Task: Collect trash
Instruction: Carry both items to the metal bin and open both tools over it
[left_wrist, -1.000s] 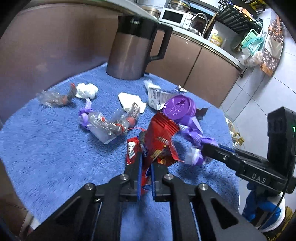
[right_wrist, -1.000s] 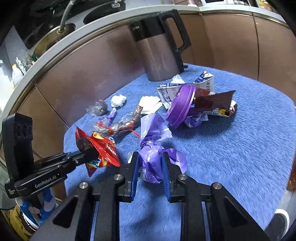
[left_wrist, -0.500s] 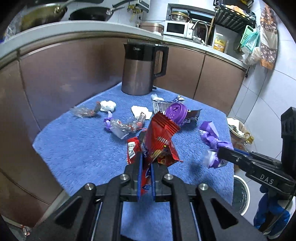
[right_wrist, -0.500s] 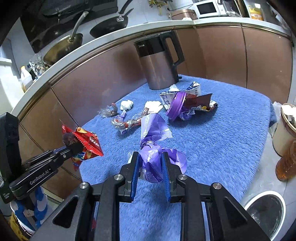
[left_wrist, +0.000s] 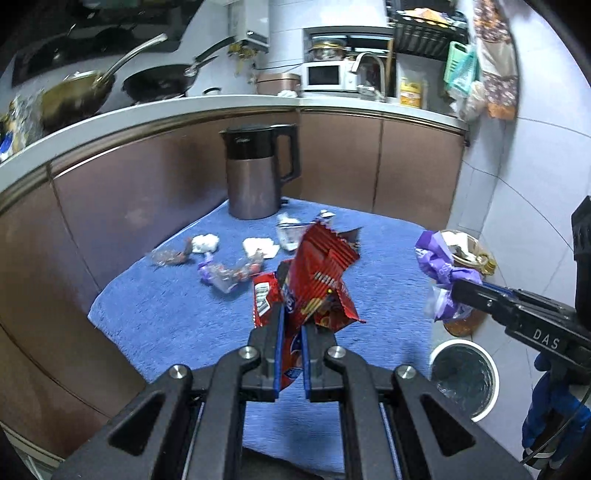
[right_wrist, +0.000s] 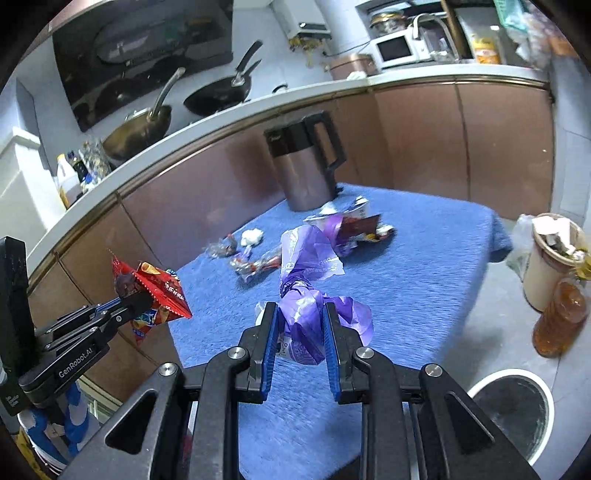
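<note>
Clamping a red wrapper (left_wrist: 317, 280), the left hand-held gripper (left_wrist: 291, 343) holds it up in the air over the near edge of the blue tabletop (left_wrist: 166, 306). More trash lies toward the far edge: a clear wrapper (left_wrist: 168, 254), a white wad (left_wrist: 205, 243), a twisted plastic wrapper (left_wrist: 231, 271) and a paper scrap (left_wrist: 260, 246), all in front of the kettle (left_wrist: 258, 171). Off the tabletop's right edge, the right hand-held gripper (right_wrist: 299, 339) is clenched on a purple bag (right_wrist: 306, 291), held aloft. Below it, on the floor, stands an open bin (right_wrist: 513, 410), near a cream tub (right_wrist: 550, 258) and an amber bottle (right_wrist: 559, 317).
</note>
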